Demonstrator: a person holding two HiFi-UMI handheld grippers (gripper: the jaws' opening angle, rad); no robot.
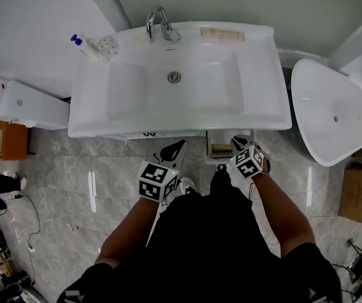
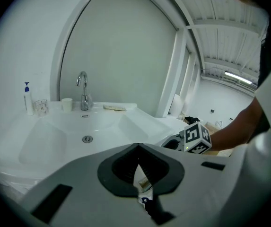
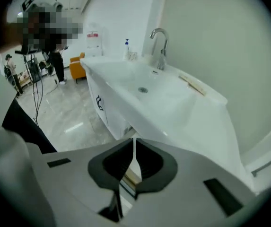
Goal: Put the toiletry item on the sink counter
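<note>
Seemingly at a stage with nothing in transit. Left tool (image 2: pixel 138 144) low before the near rim of the sink (image 1: pixel 168 126), jaws together on nothing. Right tool (image 3: pixel 134 138) just right of it, jaws likewise closed and empty, hanging over an open drawer (image 1: pixel 222 149) under the basin.

Hard to name the toiletry item for certain. Lying on the surface (image 1: pixel 264 74), far right by the back edge: a flat beige piece (image 1: pixel 222 34). If counted as the item, task as good as done. Otherwise all still to do, perhaps starting at the drawer, with something pale inside, too small to identify.

Also on the surface: faucet (image 1: pixel 158 21) at far middle, pump bottle (image 1: pixel 79 45) and clear glass (image 1: pixel 107 46) at far left, well apart from the beige piece. Plenty of bare room on the right half; only the near rim to clear from below. Off to the right, a white oval fixture (image 1: pixel 332 109) and a cardboard box (image 1: pixel 359 191), out of the way.
</note>
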